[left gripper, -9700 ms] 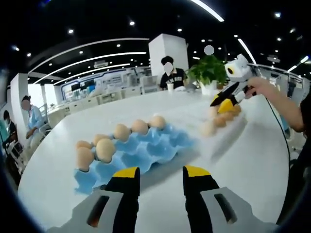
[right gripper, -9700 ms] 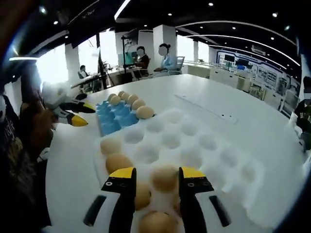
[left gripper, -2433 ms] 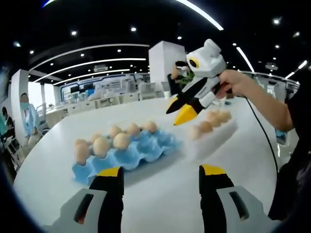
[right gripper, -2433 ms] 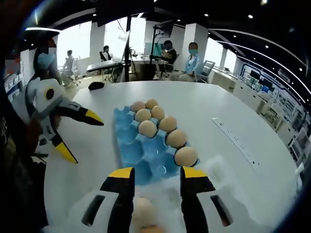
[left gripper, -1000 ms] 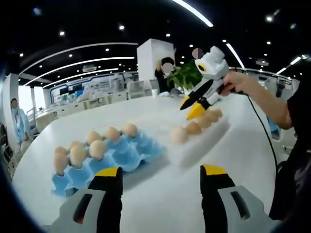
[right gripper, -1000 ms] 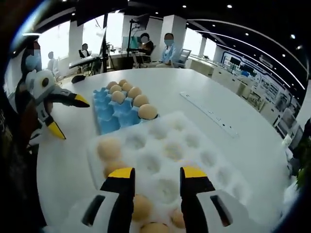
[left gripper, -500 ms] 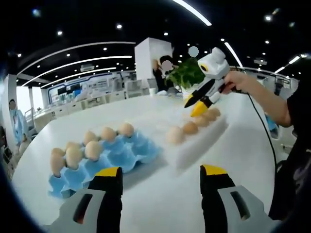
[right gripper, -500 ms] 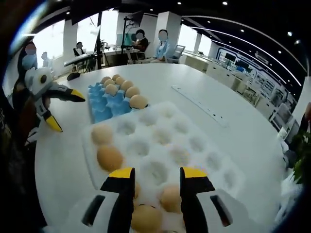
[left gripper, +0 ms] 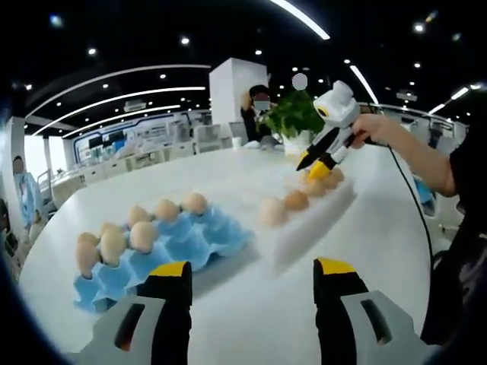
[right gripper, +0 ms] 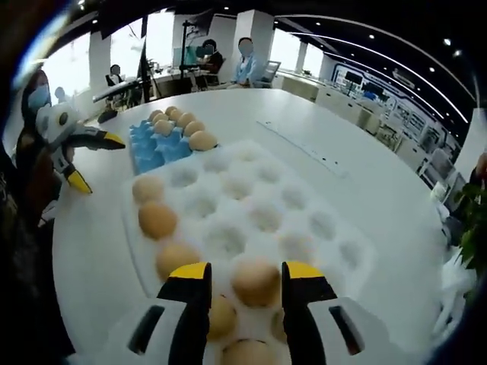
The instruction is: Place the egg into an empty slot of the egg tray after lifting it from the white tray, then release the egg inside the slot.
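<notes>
White round table (left gripper: 396, 243) carries my blue egg tray (left gripper: 190, 243) beside the white tray (right gripper: 304, 190). My right gripper (right gripper: 245, 280) hangs spread around an egg (right gripper: 255, 280) in the white tray; my left gripper (left gripper: 251, 272) gapes wide, empty.

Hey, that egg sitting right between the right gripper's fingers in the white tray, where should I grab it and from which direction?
Take the egg across its rounded middle, coming down from above. It sits upright in a cup of the white tray, so only its upper half is exposed. The right gripper is open and straddles it; neighbouring eggs sit close, so keep the fingers narrow.
</notes>
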Motion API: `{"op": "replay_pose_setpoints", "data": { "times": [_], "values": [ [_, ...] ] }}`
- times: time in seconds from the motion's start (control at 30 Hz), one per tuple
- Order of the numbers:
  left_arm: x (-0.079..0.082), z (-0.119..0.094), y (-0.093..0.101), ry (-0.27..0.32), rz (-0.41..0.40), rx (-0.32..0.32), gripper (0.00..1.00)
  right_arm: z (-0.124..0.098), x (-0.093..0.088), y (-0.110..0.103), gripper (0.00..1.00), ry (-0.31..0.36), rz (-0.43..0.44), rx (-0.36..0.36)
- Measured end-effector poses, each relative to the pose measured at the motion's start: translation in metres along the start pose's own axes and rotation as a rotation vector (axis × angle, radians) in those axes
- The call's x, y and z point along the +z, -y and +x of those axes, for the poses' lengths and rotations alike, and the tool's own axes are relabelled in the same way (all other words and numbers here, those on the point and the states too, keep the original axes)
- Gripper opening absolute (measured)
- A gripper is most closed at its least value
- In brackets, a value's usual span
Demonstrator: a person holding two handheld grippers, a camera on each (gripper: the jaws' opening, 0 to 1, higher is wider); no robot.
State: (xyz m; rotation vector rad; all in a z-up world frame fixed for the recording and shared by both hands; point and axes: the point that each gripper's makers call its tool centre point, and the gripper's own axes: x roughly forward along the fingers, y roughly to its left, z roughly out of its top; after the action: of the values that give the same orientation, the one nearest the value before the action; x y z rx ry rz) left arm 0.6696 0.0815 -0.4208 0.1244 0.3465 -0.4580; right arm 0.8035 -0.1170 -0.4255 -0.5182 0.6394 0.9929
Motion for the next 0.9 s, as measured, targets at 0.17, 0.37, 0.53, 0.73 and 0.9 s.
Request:
{"op": "replay_pose_setpoints", "data": {
  "times": [0.17,0.37,0.53,0.73,0.9],
  "values": [
    [0.001,0.003,0.002,0.000,0.004,-0.007,0.66,0.002,-0.001,0.000,0.38,-0.010,0.015,0.002],
    [0.001,0.004,0.008,-0.002,0.004,-0.013,0.66,0.010,-0.003,0.014,0.30,-0.053,0.066,-0.027],
    [-0.001,0.004,0.008,-0.005,0.005,-0.012,0.66,0.010,-0.006,0.019,0.31,-0.087,0.081,-0.024],
    [0.000,0.005,0.007,-0.004,0.006,-0.015,0.66,0.009,-0.012,0.020,0.34,-0.164,0.135,-0.044],
    [0.002,0.006,0.009,-0.001,0.007,-0.021,0.66,0.005,-0.017,0.012,0.31,-0.206,0.135,-0.057]
  ]
}}
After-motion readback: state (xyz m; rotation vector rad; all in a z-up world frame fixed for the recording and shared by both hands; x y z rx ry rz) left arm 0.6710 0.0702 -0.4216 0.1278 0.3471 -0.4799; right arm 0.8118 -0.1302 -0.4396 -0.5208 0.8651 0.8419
